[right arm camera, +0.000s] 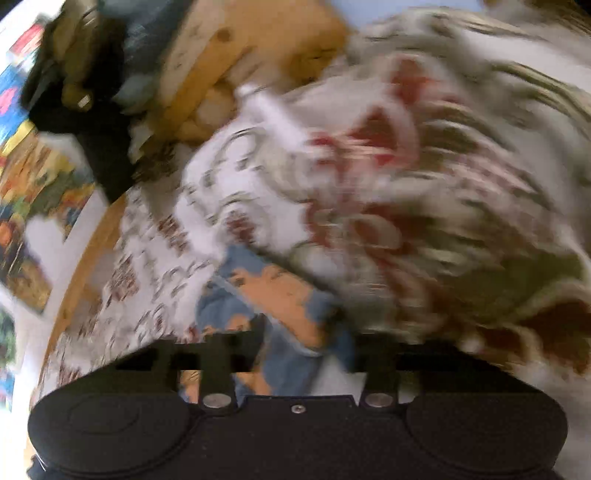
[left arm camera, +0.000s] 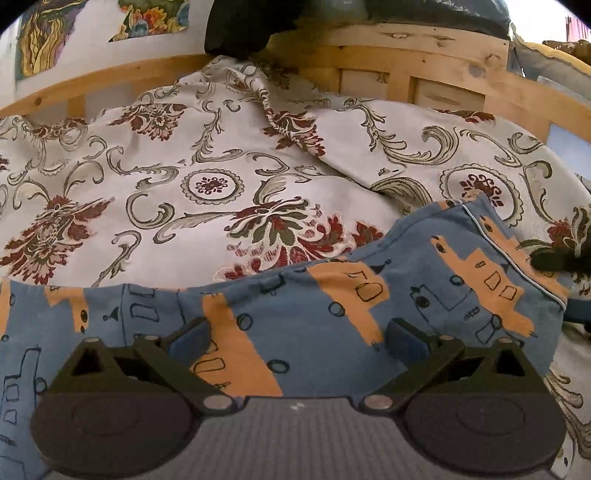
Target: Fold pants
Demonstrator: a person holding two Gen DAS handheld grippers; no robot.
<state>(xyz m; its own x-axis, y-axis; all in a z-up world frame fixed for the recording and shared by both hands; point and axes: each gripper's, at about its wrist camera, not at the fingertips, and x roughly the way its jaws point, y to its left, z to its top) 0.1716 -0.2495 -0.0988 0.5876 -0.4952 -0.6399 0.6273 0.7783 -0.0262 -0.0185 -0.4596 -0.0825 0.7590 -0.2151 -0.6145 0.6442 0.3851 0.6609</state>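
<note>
The pants (left arm camera: 332,314) are soft matt knit cloth lying on a woven, faintly sheened floral bedspread (left arm camera: 221,177), behind which runs a bare knotty pine bed frame (left arm camera: 424,59), while the left tongs (left arm camera: 299,338) are matt black plastic with dull metal rivets.

We take this for a home bedroom. A floral bedspread (left arm camera: 229,173), cream with red blooms and grey scrollwork, covers a bed up to its far edge, where a pine bed frame (left arm camera: 424,62) with slatted panels rises. Behind it we note a white wall (left arm camera: 92,44) hung with colourful pictures (left arm camera: 40,40). Dark clothing (left arm camera: 240,26) lies draped over the frame's top rail.
</note>
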